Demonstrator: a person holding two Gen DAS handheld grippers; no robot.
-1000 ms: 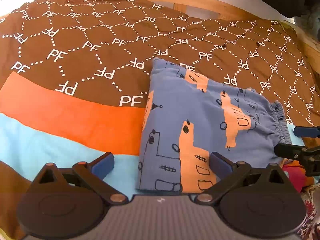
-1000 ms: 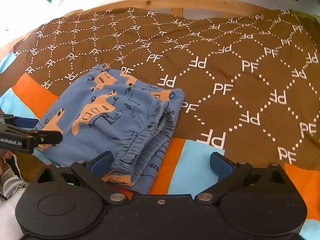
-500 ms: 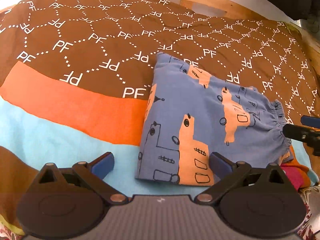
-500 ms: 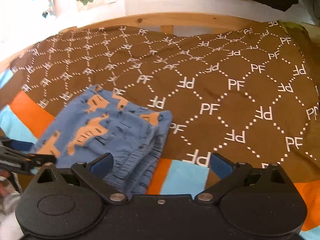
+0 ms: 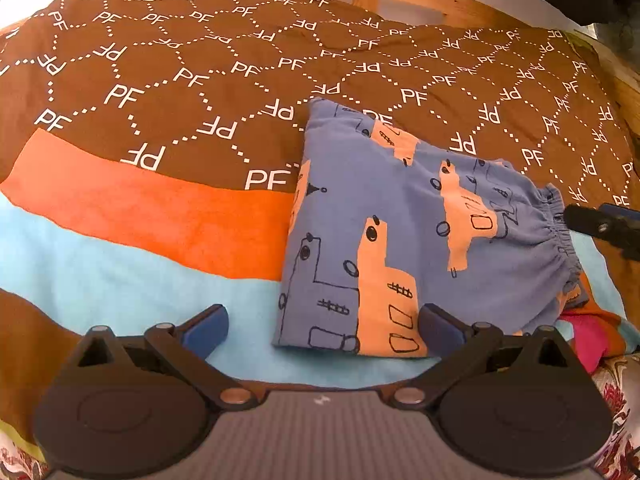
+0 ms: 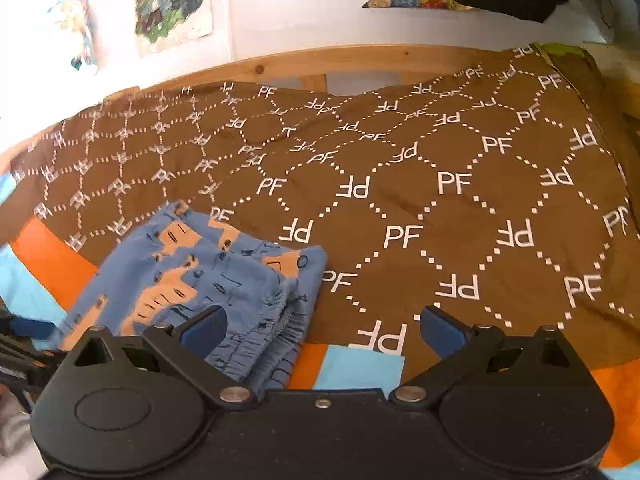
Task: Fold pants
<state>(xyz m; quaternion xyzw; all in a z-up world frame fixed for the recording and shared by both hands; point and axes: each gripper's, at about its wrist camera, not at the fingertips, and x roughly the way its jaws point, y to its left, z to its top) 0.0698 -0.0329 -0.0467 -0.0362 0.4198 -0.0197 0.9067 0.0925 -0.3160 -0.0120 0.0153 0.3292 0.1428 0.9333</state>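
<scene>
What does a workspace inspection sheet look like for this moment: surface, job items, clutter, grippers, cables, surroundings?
Surface: brown blanket printed with white PF letters, with orange and light blue bands along the near side, spread over a bed.
Job's things: blue pants with orange animal print, folded into a compact stack, elastic waistband at its right edge in the left wrist view.
Clutter: pink and red fabric at the near right edge of the pants.
Grippers: left gripper open, holding nothing; right gripper open, holding nothing.
Cables: nothing seen.
Surroundings: wooden bed frame, white wall with cartoon pictures.
</scene>
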